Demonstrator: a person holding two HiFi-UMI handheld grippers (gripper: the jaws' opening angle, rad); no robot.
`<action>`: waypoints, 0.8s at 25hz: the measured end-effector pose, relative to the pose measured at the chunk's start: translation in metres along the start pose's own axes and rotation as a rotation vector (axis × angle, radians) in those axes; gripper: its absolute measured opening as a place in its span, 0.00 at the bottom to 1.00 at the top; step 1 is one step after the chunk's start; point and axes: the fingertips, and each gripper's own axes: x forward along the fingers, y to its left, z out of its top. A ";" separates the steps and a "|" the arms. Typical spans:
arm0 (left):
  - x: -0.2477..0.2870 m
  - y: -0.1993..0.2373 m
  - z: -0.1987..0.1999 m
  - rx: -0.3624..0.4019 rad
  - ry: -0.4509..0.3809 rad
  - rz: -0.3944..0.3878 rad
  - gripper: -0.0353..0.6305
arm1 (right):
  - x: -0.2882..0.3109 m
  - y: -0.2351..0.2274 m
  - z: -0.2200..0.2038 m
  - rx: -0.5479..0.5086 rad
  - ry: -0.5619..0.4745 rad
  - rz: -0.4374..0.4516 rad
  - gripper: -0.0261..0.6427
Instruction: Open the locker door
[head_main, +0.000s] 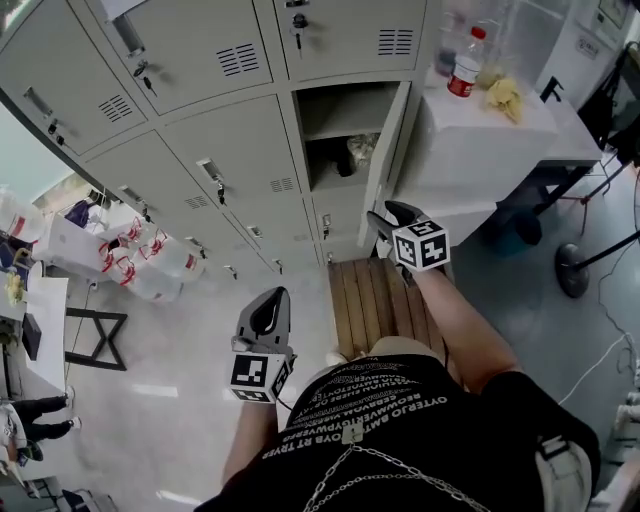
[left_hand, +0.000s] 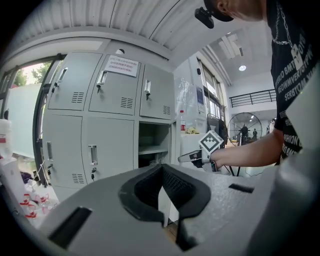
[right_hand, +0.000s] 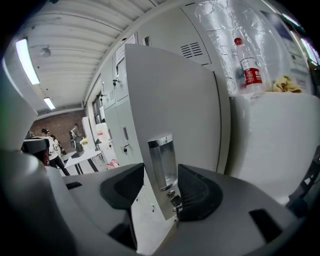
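The grey locker door (head_main: 386, 150) in the bank's middle column stands swung out to the right, and the compartment (head_main: 335, 130) behind it shows a shelf and a dark object. My right gripper (head_main: 385, 214) is at the door's free edge. In the right gripper view the door (right_hand: 170, 95) runs between the jaws, its metal handle (right_hand: 162, 159) close to the right pad, the left pad standing clear; the right gripper (right_hand: 161, 189) is open. My left gripper (head_main: 268, 312) hangs low over the floor, away from the lockers, its jaws (left_hand: 167, 194) together and holding nothing.
A white cabinet (head_main: 480, 140) stands right behind the open door, with a red-labelled bottle (head_main: 465, 62) and a yellow cloth (head_main: 503, 95) on top. A slatted wooden bench (head_main: 375, 300) lies below the door. Bags (head_main: 150, 268) crowd the floor at left. A stand base (head_main: 572, 268) sits at right.
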 end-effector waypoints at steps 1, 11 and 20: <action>0.001 -0.005 0.002 0.001 0.001 0.001 0.05 | -0.006 -0.003 -0.002 -0.006 0.001 -0.002 0.36; 0.038 -0.061 0.007 0.025 0.053 -0.008 0.05 | -0.070 -0.057 -0.023 -0.023 0.001 0.002 0.29; 0.052 -0.119 0.030 0.082 0.041 0.003 0.05 | -0.106 -0.106 -0.036 0.004 -0.028 -0.017 0.10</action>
